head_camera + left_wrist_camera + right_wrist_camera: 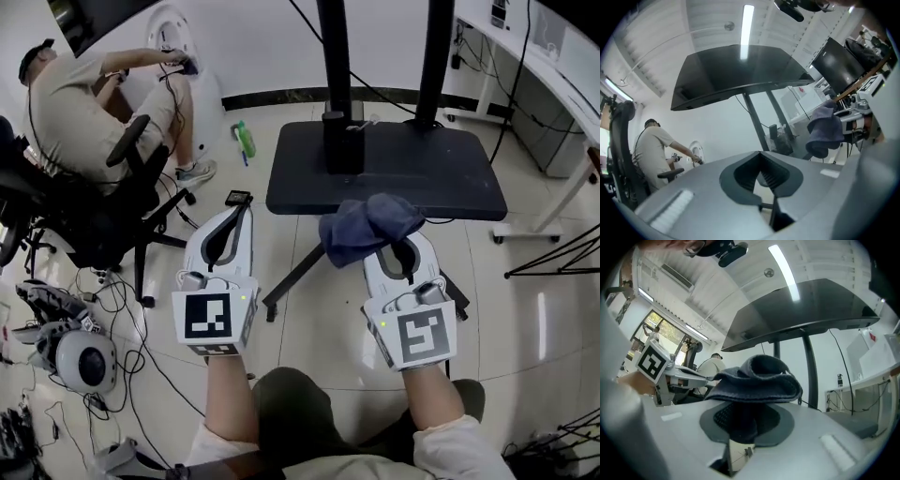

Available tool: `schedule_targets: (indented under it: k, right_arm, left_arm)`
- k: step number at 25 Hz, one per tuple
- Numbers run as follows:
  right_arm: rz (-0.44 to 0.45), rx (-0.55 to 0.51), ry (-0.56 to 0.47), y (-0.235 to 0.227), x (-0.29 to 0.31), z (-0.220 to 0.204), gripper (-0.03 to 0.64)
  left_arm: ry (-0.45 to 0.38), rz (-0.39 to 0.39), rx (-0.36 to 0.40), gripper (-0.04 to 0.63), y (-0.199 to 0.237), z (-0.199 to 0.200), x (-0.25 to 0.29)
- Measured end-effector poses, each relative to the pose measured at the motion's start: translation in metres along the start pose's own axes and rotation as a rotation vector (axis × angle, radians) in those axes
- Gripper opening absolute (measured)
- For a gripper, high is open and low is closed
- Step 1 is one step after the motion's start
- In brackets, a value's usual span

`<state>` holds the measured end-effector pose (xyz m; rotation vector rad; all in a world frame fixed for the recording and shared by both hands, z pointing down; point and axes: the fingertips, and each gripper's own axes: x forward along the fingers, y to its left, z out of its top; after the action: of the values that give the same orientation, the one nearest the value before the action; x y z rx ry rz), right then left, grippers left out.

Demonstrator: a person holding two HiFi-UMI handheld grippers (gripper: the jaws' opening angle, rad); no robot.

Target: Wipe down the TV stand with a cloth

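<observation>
Holding the blue-grey cloth (pixel 368 228) in my right gripper (pixel 405 253), I have it over the near edge of the base plate (pixel 394 173) of the TV stand, a little right of that plate's middle. My right fingers (pixel 780 420) are clenched on the cloth's lower fold. The rest of it is heaped over the fingertips in a loose bundle (pixel 757 380) and hides them. From the head view the bundle overlaps the plate's front rim and hangs partly off it toward me. I cannot tell whether the fabric touches the plate.

My left gripper (pixel 234 214) sits off the plate's near left corner, above the floor (pixel 281 347), well apart from the cloth. Its fingers (pixel 740 176) are pressed together at the tips with nothing between them. In the left gripper view the cloth (pixel 826 131) shows away to the right of them.

Two black posts (pixel 337 84) rise from the far half of the plate. A green bottle (pixel 244 139) lies on the floor left of the plate's far corner. Farther left of the plate a person (pixel 84 94) sits in an office chair (pixel 89 220).
</observation>
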<state>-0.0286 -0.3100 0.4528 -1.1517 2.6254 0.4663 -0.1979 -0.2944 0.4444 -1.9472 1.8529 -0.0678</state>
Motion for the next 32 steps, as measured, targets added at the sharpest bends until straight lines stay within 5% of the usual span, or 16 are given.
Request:
schedule_targets:
  k: [6, 8, 10, 12, 14, 17, 22, 27, 29, 32]
  right_arm:
    - [-0.035, -0.025, 0.015, 0.04, 0.016, -0.081, 0.061]
    - [-0.069, -0.043, 0.145, 0.044, 0.009, -0.143, 0.061]
    - [-0.09, -0.032, 0.324, 0.049, 0.005, -0.228, 0.061]
    - [-0.099, -0.013, 0.288, 0.047, 0.031, -0.283, 0.061]
    - [-0.099, -0.03, 0.234, 0.034, 0.072, -0.303, 0.061]
    - [-0.103, -0.04, 0.298, -0.003, 0.123, -0.344, 0.061]
    - [-0.111, -0.012, 0.401, -0.052, 0.181, -0.369, 0.061]
    - [-0.098, -0.032, 0.381, -0.064, 0.194, -0.375, 0.061]
    - [-0.107, 0.019, 0.489, -0.064, 0.185, -0.441, 0.061]
    - [-0.067, 0.038, 0.694, -0.041, 0.154, -0.564, 0.061]
  left_arm:
    - [0.114, -0.047, -0.1, 0.107, 0.008, -0.098, -0.015]
    - [0.065, -0.062, -0.124, 0.107, 0.007, -0.11, -0.009]
    - [0.107, -0.081, -0.12, 0.107, -0.001, -0.124, -0.008]
    - [0.16, -0.094, -0.124, 0.107, -0.007, -0.131, -0.01]
    - [0.11, -0.101, -0.104, 0.107, -0.01, -0.124, -0.01]
    - [0.046, -0.109, -0.066, 0.107, -0.012, -0.114, -0.012]
    - [0.194, -0.099, -0.117, 0.107, -0.006, -0.125, -0.032]
    - [0.152, -0.091, -0.069, 0.107, -0.005, -0.124, -0.03]
    - [0.243, -0.092, -0.107, 0.107, -0.006, -0.133, -0.035]
    - [0.269, -0.103, -0.109, 0.107, -0.01, -0.134, -0.038]
